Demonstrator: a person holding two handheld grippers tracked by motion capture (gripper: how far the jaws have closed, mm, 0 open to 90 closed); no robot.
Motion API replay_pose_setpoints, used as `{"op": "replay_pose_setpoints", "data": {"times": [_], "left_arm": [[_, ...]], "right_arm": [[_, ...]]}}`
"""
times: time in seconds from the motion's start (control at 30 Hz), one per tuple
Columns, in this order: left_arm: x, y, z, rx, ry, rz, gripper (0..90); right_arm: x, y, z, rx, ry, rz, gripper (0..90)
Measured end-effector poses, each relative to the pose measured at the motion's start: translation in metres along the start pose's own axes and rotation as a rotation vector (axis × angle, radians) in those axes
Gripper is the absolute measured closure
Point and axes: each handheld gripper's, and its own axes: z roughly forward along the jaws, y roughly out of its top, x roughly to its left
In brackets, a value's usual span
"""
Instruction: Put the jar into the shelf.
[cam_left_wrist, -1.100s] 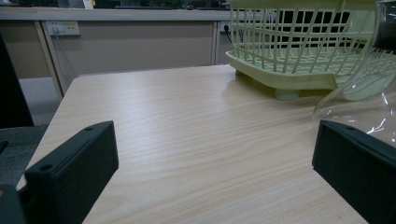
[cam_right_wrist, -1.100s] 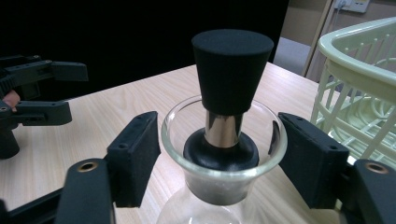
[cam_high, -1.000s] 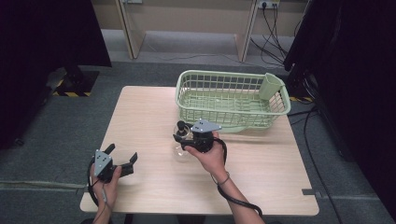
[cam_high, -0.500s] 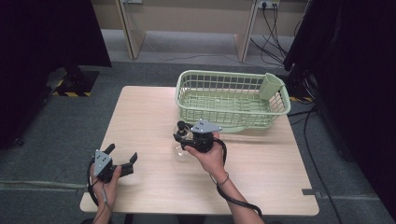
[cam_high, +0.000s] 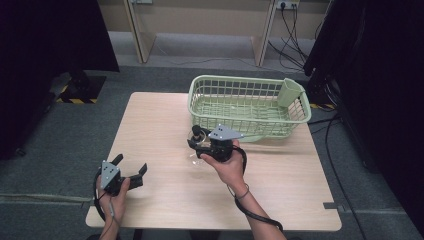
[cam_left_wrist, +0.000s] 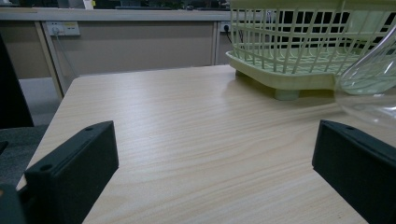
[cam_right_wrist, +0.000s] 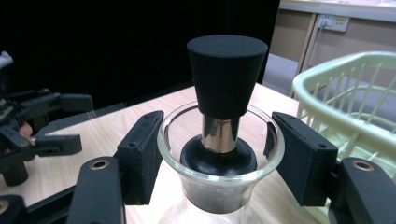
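A clear glass bottle stands on the wooden table, near its middle and just in front of the green basket. A black stopper with a shiny metal stem sits in the bottle's mouth; its wide top rises above the rim.

The right gripper has its 2 black jaws set on either side of the bottle's neck, just below the rim. The left jaw touches the glass; the right jaw is at the rim, and whether it presses cannot be told for certain. In the high view the right gripper is held in the person's right hand, with the grey plate on top and the cable looping back along the forearm.

The basket is a slatted plastic one, resting on the far right part of the table, with a small green cup fixed at its far right corner. In the left gripper view the bottle's glass body shows at the right edge, beside the basket.

The left gripper is held low over the table's near left corner by the left hand, well apart from the bottle. Its 2 jaws stand wide, with nothing between them.
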Motion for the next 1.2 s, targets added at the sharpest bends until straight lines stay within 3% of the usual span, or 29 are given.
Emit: {"op": "replay_pose_setpoints", "data": {"times": [1.2], "left_arm": [[0.000,0.000,0.000,0.001,0.004,0.000,0.0]], "right_arm": [[-0.034,0.067,-0.059,-0.107,-0.095,0.020,37.2]]}}
